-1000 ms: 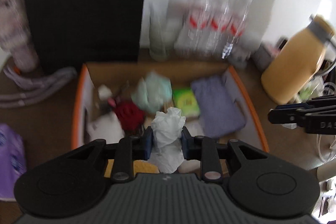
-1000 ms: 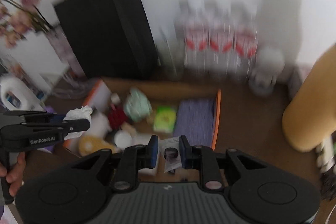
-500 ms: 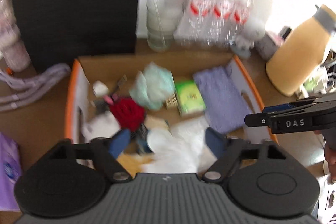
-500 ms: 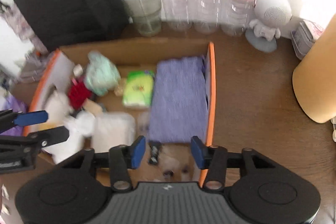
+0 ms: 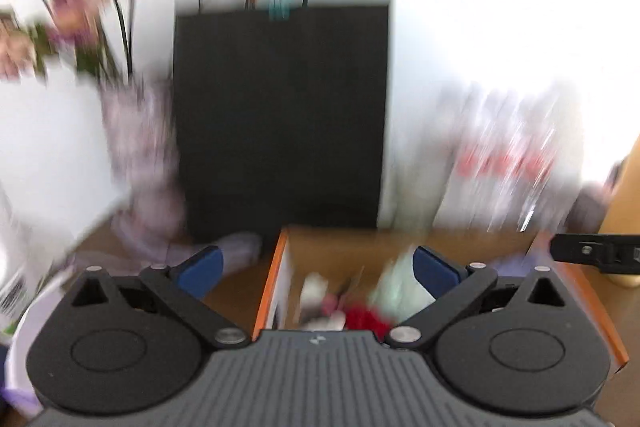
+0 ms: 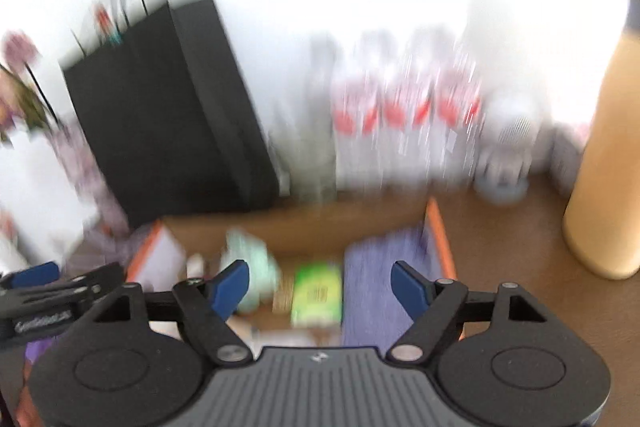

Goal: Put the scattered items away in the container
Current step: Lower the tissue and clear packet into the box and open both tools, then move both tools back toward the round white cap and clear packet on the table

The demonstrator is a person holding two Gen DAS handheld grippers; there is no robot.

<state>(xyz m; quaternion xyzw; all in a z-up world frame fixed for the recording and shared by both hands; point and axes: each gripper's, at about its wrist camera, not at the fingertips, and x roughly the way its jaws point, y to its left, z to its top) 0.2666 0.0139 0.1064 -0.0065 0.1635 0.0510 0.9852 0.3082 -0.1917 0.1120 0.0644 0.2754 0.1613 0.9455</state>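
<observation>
The orange-rimmed cardboard box sits on the brown table and holds a purple cloth, a green packet, a pale green bundle and a red item. My left gripper is open and empty above the box's left rim. My right gripper is open and empty above the box's middle. Both views are blurred by motion.
A black paper bag stands behind the box. Water bottles and a grey figure line the wall. A tall yellow bottle stands right. A flower vase stands left.
Both grippers let go of their items into the box, opened wide and pulled back and up; both views now tilt toward the wall.
</observation>
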